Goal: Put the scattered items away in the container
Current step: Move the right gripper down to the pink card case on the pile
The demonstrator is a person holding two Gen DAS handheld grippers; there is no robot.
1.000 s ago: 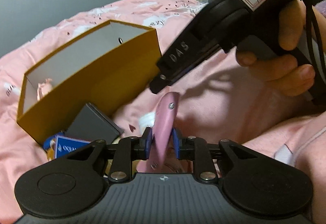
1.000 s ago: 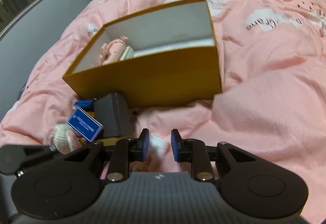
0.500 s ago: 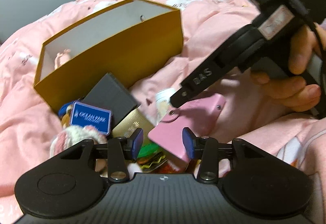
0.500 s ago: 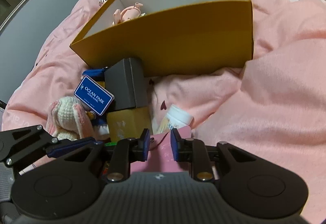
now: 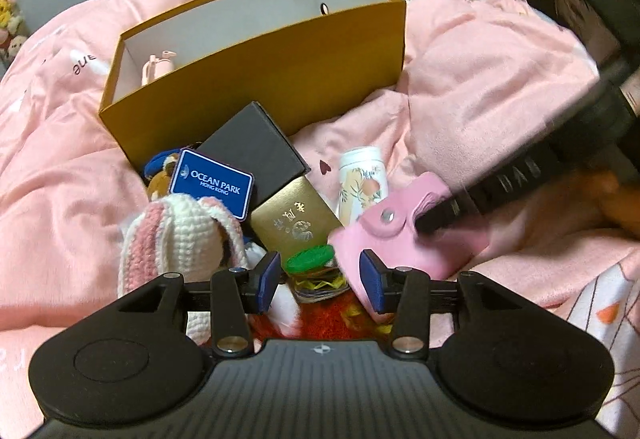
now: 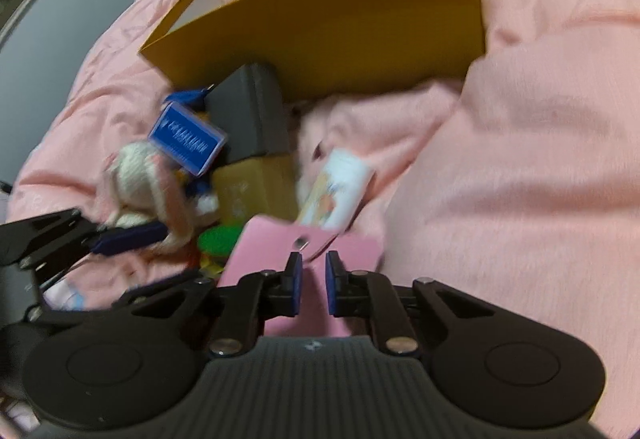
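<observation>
Now the pink pouch (image 5: 404, 235) lies on the bed (image 5: 480, 87) at the near end of a small heap of items, just in front of the yellow box (image 5: 280, 79). The right hand-held gripper (image 6: 310, 279) has the pouch's edge between its blue pads (image 6: 295, 279); its jaws are closing and stand narrow, but the blur hides whether the pads already press the pouch. The left hand-held gripper (image 5: 320, 281) is about half open with nothing held: its right pad touches or just overlaps the pouch's near corner, and a green-lidded item (image 5: 310, 257) shows in the gap beyond.

Just behind the pouch a white bottle (image 5: 362, 179) with a peach print lies on the cover. Left of it sit a gold box (image 5: 296, 219), a black box (image 5: 256, 147) leaning on the yellow box's front wall, a blue tag (image 5: 212, 183) reading OCEAN PARK, and a pink-and-white crochet toy (image 5: 180, 235).

The yellow box stands open towards the middle of the bed, with one pale pink item (image 5: 158, 67) in its left corner.
</observation>
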